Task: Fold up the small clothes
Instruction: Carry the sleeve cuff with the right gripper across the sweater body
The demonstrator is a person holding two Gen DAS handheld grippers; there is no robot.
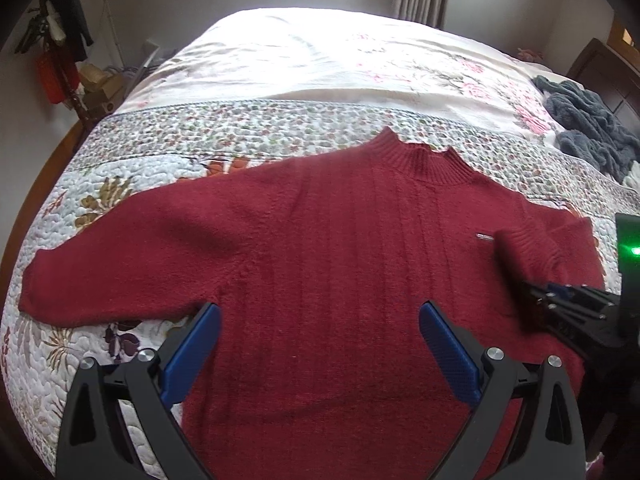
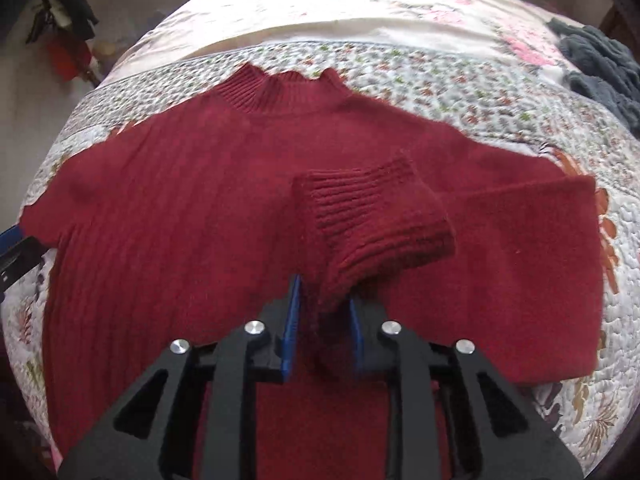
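While the right gripper (image 2: pixel 322 316) is clamped on the ribbed cuff (image 2: pixel 376 216) of the dark red knitted sweater (image 1: pixel 320 248), carrying that sleeve over the chest, the left gripper (image 1: pixel 320 352) hovers with jaws apart, leaving the left sleeve (image 1: pixel 112 248) and body unfolded on the quilted floral bed (image 1: pixel 160 140).

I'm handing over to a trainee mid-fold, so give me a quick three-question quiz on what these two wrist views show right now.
1. True or false: the right gripper is shut on the ribbed cuff of the red sweater.
2. Which sleeve lies stretched out flat on the quilt? A) left sleeve B) right sleeve C) neither
3. Fill in: the left gripper hovers over the sweater's body with its fingers ____.

Key
1. True: the cuff is pinched between its fingers and doubled back over the body.
2. A
3. open, holding nothing
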